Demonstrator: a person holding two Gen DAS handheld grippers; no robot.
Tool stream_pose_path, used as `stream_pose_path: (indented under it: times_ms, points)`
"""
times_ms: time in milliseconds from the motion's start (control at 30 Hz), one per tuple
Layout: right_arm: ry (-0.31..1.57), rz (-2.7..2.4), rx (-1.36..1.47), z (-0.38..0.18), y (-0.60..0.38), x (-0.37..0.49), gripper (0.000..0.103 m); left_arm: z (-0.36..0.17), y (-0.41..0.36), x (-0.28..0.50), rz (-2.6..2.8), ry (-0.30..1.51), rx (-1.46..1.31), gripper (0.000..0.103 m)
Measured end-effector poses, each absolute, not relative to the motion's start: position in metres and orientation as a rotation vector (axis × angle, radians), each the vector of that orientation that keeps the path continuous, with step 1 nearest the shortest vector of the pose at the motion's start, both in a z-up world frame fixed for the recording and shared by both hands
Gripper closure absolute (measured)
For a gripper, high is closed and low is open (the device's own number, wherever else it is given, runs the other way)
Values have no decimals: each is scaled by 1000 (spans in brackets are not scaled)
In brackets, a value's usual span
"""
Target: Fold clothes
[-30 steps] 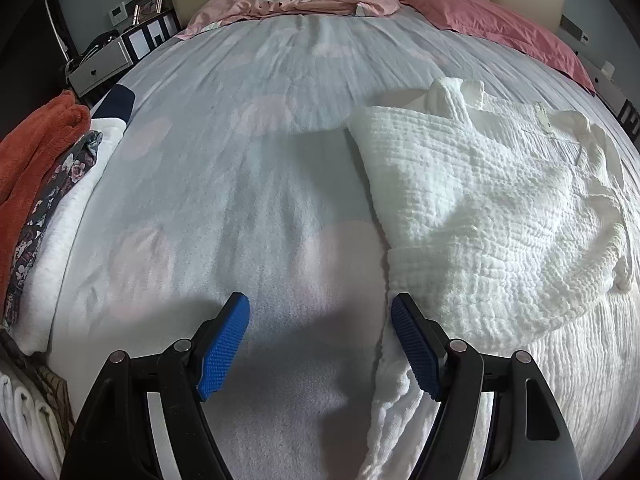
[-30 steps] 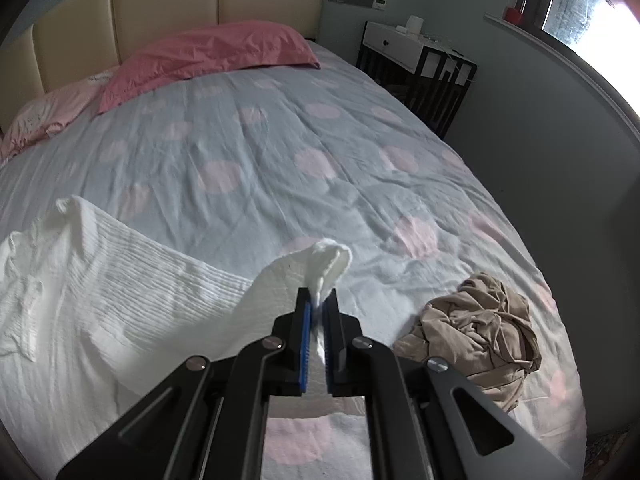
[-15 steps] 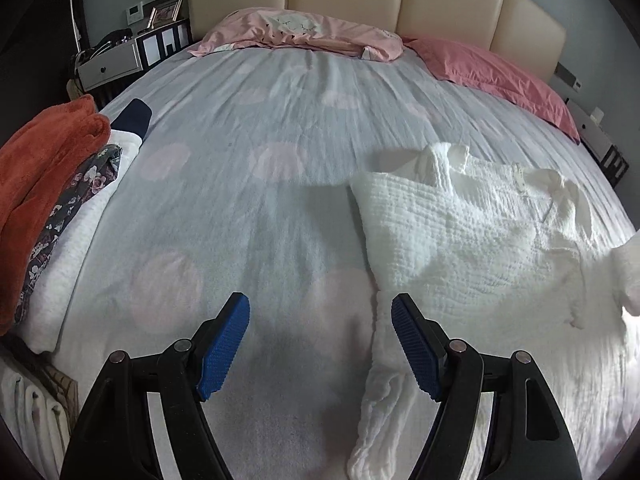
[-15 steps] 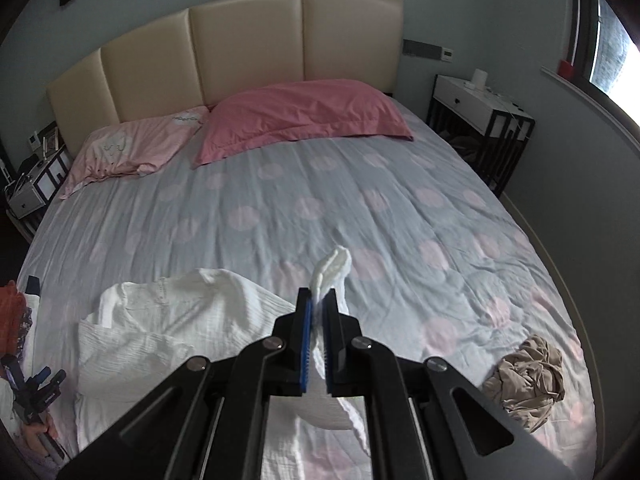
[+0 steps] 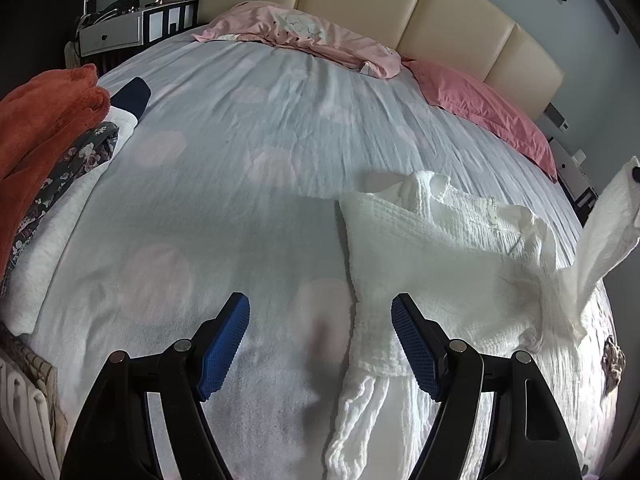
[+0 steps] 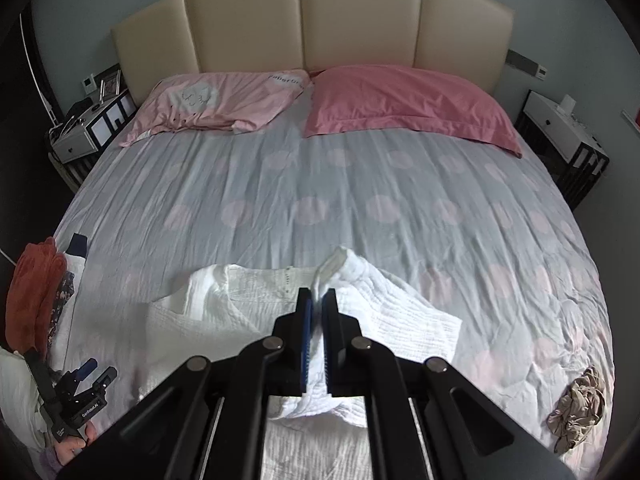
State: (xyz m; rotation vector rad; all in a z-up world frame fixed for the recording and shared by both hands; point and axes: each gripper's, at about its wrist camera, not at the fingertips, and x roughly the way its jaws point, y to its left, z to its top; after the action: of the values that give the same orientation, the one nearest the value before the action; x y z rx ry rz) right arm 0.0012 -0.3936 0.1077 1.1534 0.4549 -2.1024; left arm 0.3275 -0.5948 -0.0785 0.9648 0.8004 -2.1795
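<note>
White crinkled cotton, the shirt (image 5: 448,248) lies on the bed (image 5: 248,184); our left gripper (image 5: 320,344) hangs wide and empty, while our right gripper (image 6: 318,316), clamped on the sleeve (image 6: 340,268), has carried it inward over the body, so this fold is nearly laid

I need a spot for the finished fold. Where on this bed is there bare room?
Most bare room lies on the dotted grey-blue bedspread between the two pink pillows and the white crinkled garment. A narrower strip runs left of the garment, beside the stack of folded clothes. The bed's near right corner holds a crumpled beige garment.
</note>
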Motion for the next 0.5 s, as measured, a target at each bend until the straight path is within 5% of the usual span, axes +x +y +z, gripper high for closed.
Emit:
stream_pose_path:
  times_ms: [333,500]
  points:
    - [551,-1908,1289,4,-470,26,96,-85,-606,332,-2173,879,965,28]
    - [528,-1885,1288,-1,-466,24,80,-87,-607,330,-2173,884,969,28]
